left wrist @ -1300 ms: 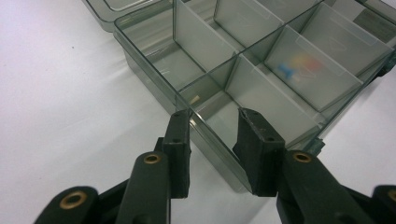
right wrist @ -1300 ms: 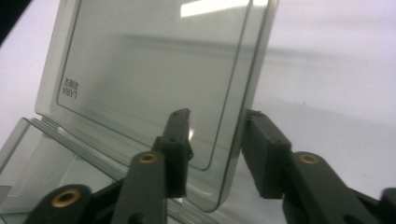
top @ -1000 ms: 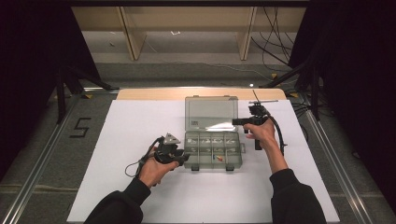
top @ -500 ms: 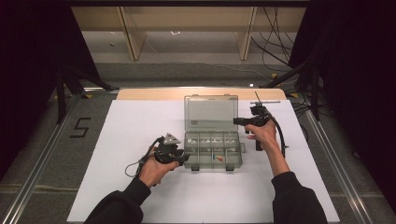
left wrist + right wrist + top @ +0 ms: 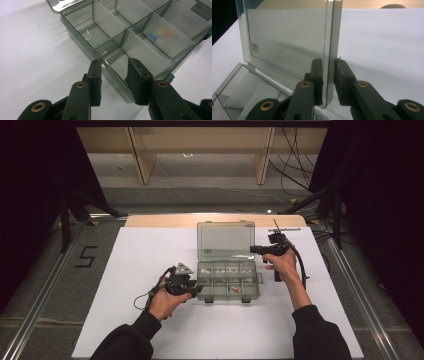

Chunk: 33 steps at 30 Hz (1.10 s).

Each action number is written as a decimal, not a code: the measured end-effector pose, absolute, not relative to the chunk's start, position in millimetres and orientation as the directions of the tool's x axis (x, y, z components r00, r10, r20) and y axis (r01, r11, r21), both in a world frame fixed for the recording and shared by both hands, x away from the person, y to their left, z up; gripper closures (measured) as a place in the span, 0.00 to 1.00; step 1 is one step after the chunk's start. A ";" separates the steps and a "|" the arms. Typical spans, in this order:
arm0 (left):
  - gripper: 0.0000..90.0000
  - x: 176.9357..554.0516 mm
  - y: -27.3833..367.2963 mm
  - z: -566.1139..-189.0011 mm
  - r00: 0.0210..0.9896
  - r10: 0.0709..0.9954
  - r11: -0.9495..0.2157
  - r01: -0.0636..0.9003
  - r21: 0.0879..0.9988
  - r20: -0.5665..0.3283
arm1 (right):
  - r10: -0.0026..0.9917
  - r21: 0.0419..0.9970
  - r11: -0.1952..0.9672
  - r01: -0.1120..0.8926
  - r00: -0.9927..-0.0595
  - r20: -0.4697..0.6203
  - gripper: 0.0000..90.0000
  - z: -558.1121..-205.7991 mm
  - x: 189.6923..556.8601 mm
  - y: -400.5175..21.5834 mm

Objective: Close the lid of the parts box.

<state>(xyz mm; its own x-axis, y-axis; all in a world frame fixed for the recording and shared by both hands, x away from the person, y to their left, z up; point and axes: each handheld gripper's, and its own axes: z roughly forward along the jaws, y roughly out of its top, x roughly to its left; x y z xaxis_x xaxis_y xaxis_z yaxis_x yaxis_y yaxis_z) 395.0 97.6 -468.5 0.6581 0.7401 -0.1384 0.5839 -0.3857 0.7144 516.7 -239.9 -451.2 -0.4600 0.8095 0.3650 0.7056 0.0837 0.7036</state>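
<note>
A clear plastic compartment box (image 5: 227, 292) lies on the white table, its lid (image 5: 226, 240) standing upright at the back. My left gripper (image 5: 199, 291) is at the box's front left corner. In the left gripper view the left gripper (image 5: 113, 62) has its jaws astride the corner wall of the box (image 5: 112, 77), pads against it. My right gripper (image 5: 254, 249) is at the lid's right edge. The right gripper view shows the right gripper (image 5: 328, 61) shut on the rim of the lid (image 5: 287, 37). Small coloured bits (image 5: 156, 35) lie in one compartment.
The white table top (image 5: 140, 260) stretches wide on both sides of the box. A wooden strip (image 5: 165, 221) runs along its far edge, and metal rails (image 5: 50, 285) flank it. Cables (image 5: 300, 265) trail from the right gripper.
</note>
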 end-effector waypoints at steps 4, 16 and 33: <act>0.72 395.1 98.1 -468.0 0.662 0.737 -0.392 0.586 0.709 -0.140 | 0.808 0.706 0.093 0.702 -0.467 0.358 0.87 -451.5 516.7 -240.7; 0.71 394.4 96.8 -468.7 0.656 0.745 -0.388 0.574 0.721 -0.122 | 0.815 0.715 0.093 0.693 -0.466 0.346 0.88 -450.7 512.1 -239.6; 0.71 394.7 98.2 -467.7 0.666 0.734 -0.397 0.582 0.710 -0.136 | 0.802 0.808 0.164 0.565 -0.554 0.225 0.92 -457.3 502.5 -245.0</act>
